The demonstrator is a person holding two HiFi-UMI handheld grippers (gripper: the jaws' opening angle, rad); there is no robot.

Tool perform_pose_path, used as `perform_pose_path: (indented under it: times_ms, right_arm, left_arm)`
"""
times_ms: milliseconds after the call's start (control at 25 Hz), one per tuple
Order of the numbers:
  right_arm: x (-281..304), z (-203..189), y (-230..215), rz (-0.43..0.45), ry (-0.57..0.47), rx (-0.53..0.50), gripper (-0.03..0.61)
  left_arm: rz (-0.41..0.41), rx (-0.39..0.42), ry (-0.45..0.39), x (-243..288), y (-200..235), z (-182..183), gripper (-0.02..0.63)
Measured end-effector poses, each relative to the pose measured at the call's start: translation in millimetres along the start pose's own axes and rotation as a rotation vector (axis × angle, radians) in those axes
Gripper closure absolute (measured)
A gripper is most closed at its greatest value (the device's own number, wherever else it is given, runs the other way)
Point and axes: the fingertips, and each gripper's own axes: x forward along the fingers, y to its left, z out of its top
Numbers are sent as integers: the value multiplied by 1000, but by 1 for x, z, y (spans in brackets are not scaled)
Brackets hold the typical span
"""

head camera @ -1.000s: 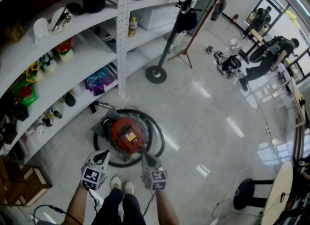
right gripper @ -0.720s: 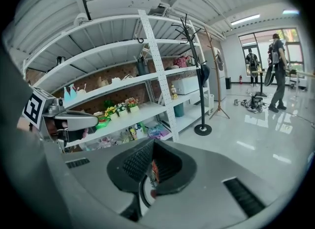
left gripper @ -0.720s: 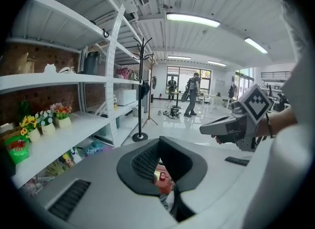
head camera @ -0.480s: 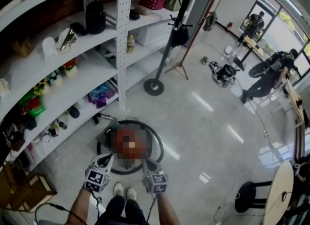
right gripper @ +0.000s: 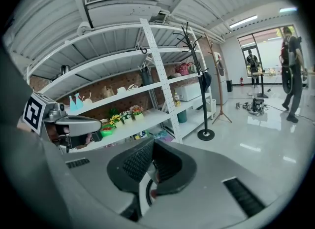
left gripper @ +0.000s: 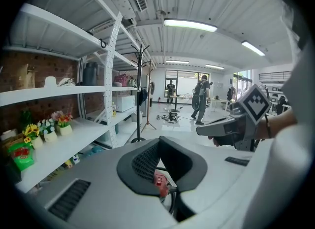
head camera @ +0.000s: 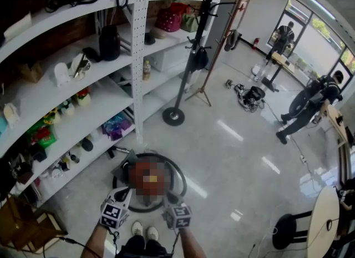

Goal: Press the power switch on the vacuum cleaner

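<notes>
At the far left of the head view a white shelf point(head camera: 72, 121) curves along the wall. Only the gripper views come near enough to show its load, for example small pots of flowers point(left gripper: 58, 122). To the right of it, low in the head view, the left gripper point(head camera: 123, 193) has its fingers closed into one point. In its own view the black pads point(left gripper: 142, 161) meet at the tip, and nothing is between them. The vacuum cleaner point(head camera: 146, 179) stands on the floor just ahead of the two pairs of fingertips, inside the ring of its black hose point(head camera: 182, 173). Its top is blurred in the head view, so the switch cannot be made out there. The left gripper view shows a small red part of the cleaner through the gap under the pads, lower than the fingers and apart from them. The right gripper point(head camera: 168, 197) is just beside the left one, and its own view shows its fingers also closed and empty. Further to the right, well beyond the fingertips, is a black coat stand point(head camera: 191, 57). At the far right a person point(head camera: 310, 104) walks on the shiny floor.
</notes>
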Motion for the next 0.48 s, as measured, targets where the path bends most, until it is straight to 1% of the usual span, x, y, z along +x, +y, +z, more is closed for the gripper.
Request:
perform_pose_path:
  times_ms: [160, 360, 480]
  right_arm:
    - [-13, 14, 4, 8, -23, -29, 566]
    - [-35, 38, 11, 6, -76, -32, 566]
    - [-44, 49, 15, 11, -102, -28, 566]
  left_arm:
    - [-1, 34, 5, -6, -6, 13, 607]
    - [12, 75, -59, -15, -7, 35, 607]
    - [18, 117, -60, -21, -9, 50, 607]
